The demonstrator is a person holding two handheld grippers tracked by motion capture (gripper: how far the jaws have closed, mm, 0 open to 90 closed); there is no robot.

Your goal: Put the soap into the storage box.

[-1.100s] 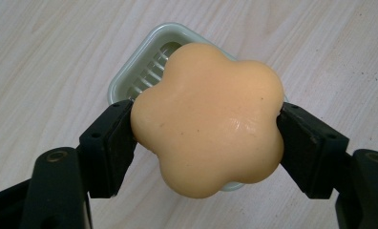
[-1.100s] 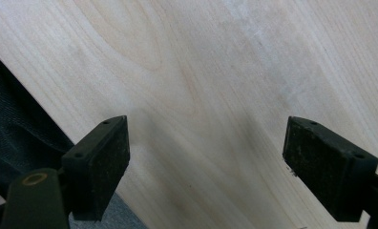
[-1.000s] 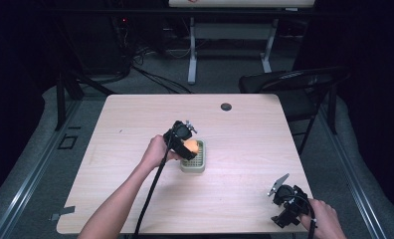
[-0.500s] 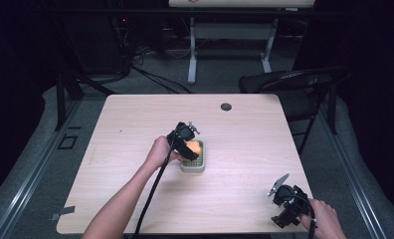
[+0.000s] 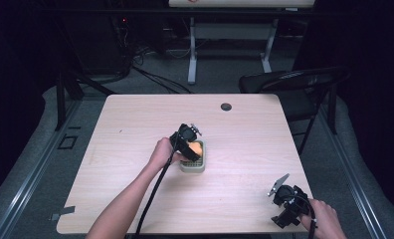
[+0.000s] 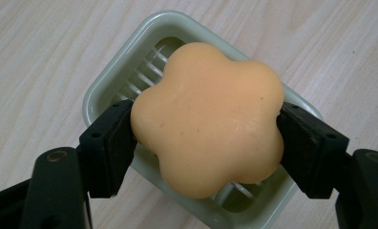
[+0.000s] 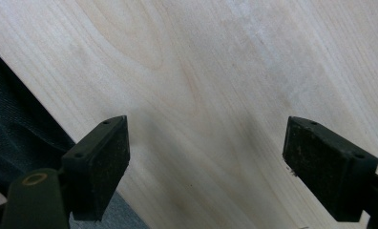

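- Shifted slightly toward the right and nearer side of the bench [image 5: 135,199] over the past second: left claw [image 5: 191,149] and its load, now over the dish; right claw [image 5: 280,191] unmoved near the front right corner.
- Clamped from both sides between the left claw's [image 6: 206,143] black jaws: a peach-coloured, flower-shaped soap [image 6: 207,117], held over a pale green soap dish [image 6: 106,90] with a ribbed floor; contact between soap and dish impossible to tell.
- Seen from the high view: soap [image 5: 196,149] and dish [image 5: 193,166] near the middle of the pale wood bench, left hand [image 5: 161,153] wrapped around the claw's body.
- Spread wide and empty: right claw [image 7: 206,164], jaws above bare wood at the bench edge, dark fabric beyond.
- Gripped low by the right hand [image 5: 324,219], cable trailing.
- Behind the bench: a dark folding chair [image 5: 294,82].
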